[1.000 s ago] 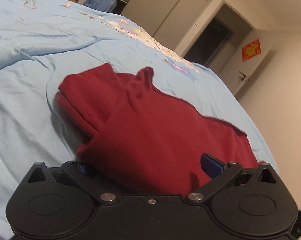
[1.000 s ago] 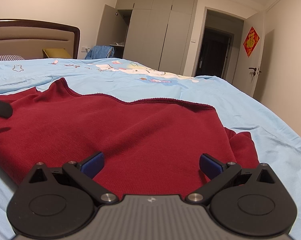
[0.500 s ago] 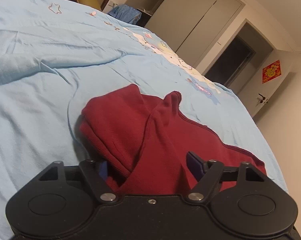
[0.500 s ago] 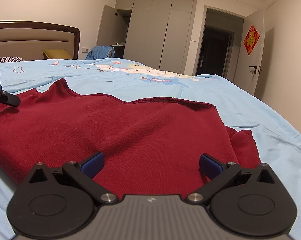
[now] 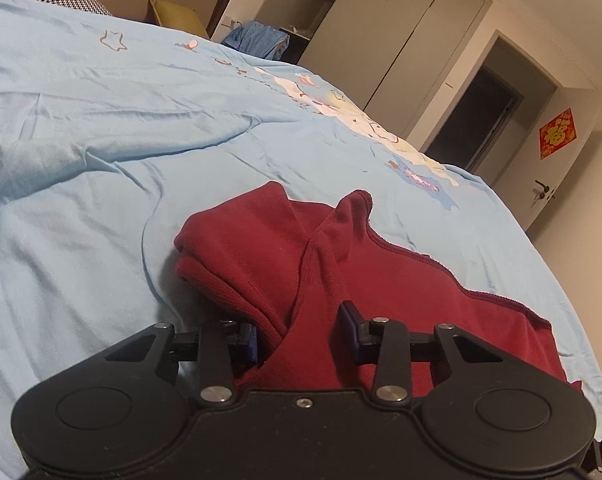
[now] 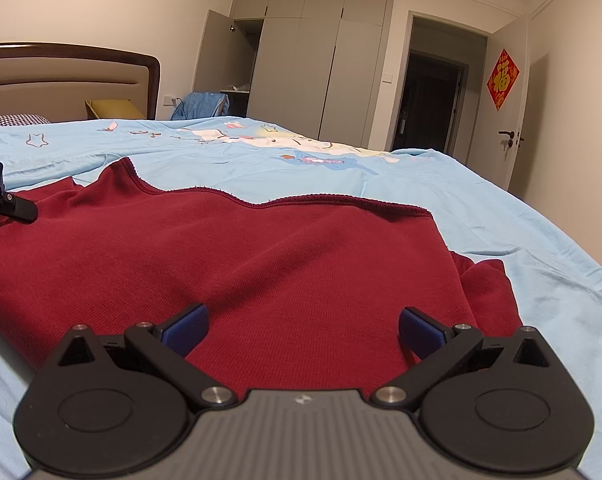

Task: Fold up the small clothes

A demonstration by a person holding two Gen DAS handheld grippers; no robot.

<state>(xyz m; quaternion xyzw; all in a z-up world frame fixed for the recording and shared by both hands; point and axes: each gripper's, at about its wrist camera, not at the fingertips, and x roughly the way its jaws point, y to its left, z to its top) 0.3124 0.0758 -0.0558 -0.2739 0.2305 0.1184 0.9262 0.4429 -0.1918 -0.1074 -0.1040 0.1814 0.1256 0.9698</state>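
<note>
Left gripper (image 5: 301, 330) has gone from wide apart a second ago to narrowed on a raised fold at the near edge of the dark red knit garment (image 5: 381, 280); cloth sits between the blue pads (image 5: 347, 320), so I read it as clamped on the garment. That bunched part now stands up in a peak instead of lying flat. Judgement: first fold is starting, the pinch is made and the carry-over comes next.

Right gripper (image 6: 301, 330) is unchanged: fingers spread wide, low over the garment's near edge, gripping nothing. Cannot tell if the pads touch the cloth.

The garment lies spread on the light blue printed bedsheet (image 6: 481, 200), its ribbed hem on the far side; in the right wrist view the left gripper's tip pokes in at the garment's left end.

Around: wooden-framed padded headboard (image 6: 61, 76) and yellow cushion (image 6: 115, 109) beyond the garment, grey wardrobe (image 6: 321, 60) further back. Nothing lies on the garment. Only obstacles I see are sheet wrinkles left of it and a loose flap at its right edge.
</note>
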